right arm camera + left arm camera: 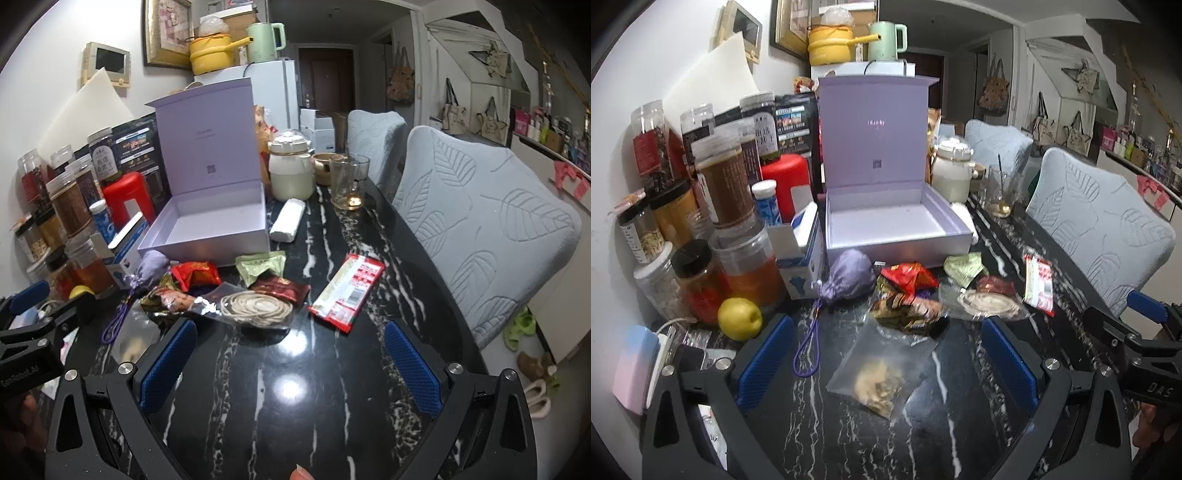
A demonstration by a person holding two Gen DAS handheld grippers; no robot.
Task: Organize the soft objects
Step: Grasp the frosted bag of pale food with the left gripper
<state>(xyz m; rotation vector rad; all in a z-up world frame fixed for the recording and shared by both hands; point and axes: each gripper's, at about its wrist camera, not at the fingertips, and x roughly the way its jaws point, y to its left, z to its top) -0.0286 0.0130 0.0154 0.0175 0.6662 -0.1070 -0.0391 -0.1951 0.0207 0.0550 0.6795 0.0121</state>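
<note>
Hovering over the table [280, 387], both grippers spread and holding nothing.

Lying in a loose heap before the open box [886, 206] — pouch [847, 275], red packet [910, 277], green packet [262, 266], clear bag [882, 373] sitting between the left gripper [886, 362] fingers; right gripper [291, 363] facing the coil bag [258, 308].

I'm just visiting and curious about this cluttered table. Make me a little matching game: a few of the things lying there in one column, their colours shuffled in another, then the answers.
Things:
1. drawstring pouch
2. open box
3. apple
4. flat packet near the chair

Colours:
A. yellow
B. red and white
C. purple
D. pale lilac

Pairs: 1-C, 2-D, 3-A, 4-B
</note>
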